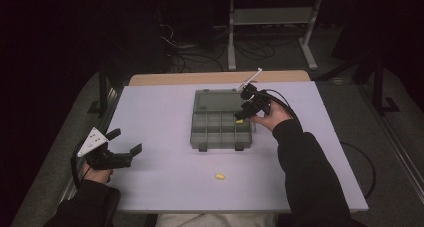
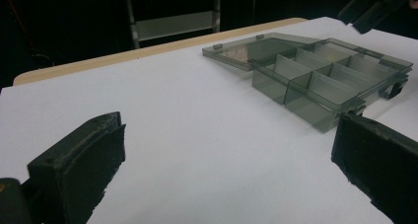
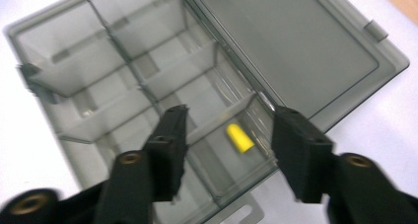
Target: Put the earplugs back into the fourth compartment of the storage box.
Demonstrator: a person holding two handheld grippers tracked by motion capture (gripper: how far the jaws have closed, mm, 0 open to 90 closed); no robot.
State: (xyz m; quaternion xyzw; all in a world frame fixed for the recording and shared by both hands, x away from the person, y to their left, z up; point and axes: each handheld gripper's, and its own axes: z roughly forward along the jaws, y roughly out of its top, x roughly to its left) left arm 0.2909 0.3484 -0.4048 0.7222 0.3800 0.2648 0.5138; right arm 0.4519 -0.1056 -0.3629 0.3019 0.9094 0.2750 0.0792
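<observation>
High view shows a pale table (image 1: 165, 182) with a grey translucent compartment box (image 1: 215, 132) lying open near its middle, the lid (image 1: 216, 100) folded flat away from the person. Over the box's right end, the right gripper (image 1: 241, 113) hangs in a hand that comes out of a dark sleeve (image 1: 310, 172), its cable looping back over the wrist. A small yellow piece (image 1: 239, 121) lies in the compartment at the far right corner of the tray, just under this gripper's tips. Right gripper view looks straight down into that compartment: the yellow piece (image 3: 240, 138) rests on the floor of the cell, tilted, close to the hinge-side wall, and the right gripper (image 3: 227, 135) has its two black jaws spread apart on either side of it, neither pad touching it. Nothing is held between them. Another yellow piece (image 1: 219, 176) lies loose on the bare table in front of the box, well apart from it and nearer the person. At the table's left edge the left gripper (image 1: 125, 141) sits low in the other hand, pointing toward the box but far from it, its grey three-cornered plate on top. Left gripper view shows the left gripper (image 2: 226, 150) with jaws wide apart and only bare table between them, the compartment box (image 2: 325, 81) beyond to the right.
</observation>
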